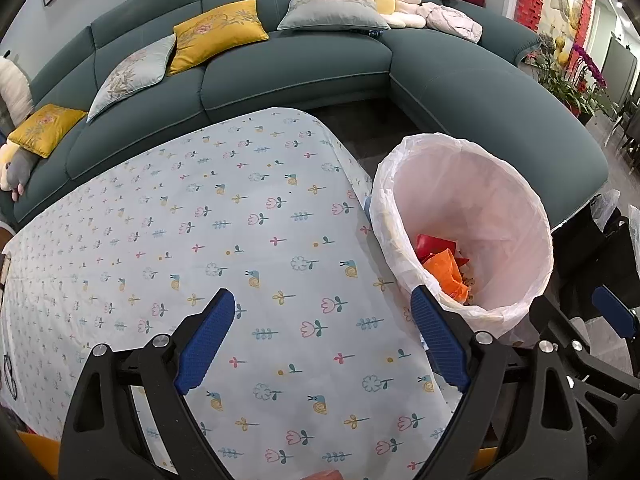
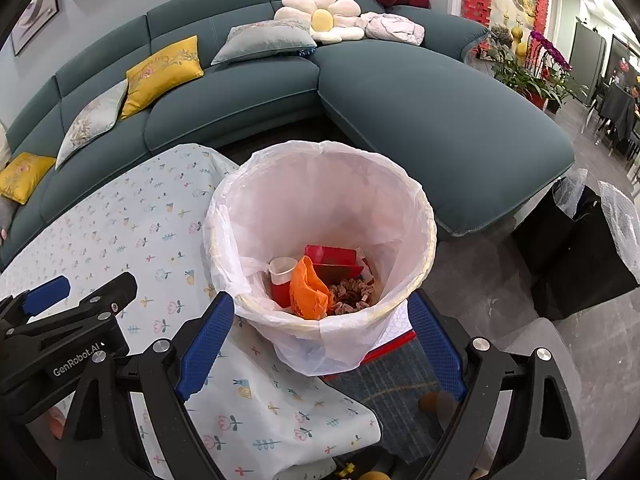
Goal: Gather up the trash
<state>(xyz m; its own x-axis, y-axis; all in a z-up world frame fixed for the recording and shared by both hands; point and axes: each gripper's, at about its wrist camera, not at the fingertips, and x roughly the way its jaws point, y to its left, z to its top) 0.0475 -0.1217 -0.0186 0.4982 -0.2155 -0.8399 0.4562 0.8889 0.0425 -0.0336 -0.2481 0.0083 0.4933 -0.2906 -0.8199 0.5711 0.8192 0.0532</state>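
A trash bin lined with a white bag (image 2: 320,208) stands on the floor by the table's right corner; it also shows in the left wrist view (image 1: 472,216). Inside lie an orange wrapper (image 2: 308,292), a red box (image 2: 332,260), a white cup (image 2: 282,270) and brown scraps (image 2: 352,294). My right gripper (image 2: 320,344) is open and empty, just above the bin's near rim. My left gripper (image 1: 324,332) is open and empty over the flower-print tablecloth (image 1: 200,240), left of the bin. The left gripper also appears at the left of the right wrist view (image 2: 80,300).
A teal sectional sofa (image 1: 280,72) with yellow and grey cushions curves behind the table. Black bags with bubble wrap (image 2: 584,248) stand on the floor at the right. A patterned rug (image 2: 392,392) lies under the bin. Potted orchids (image 2: 536,72) stand far right.
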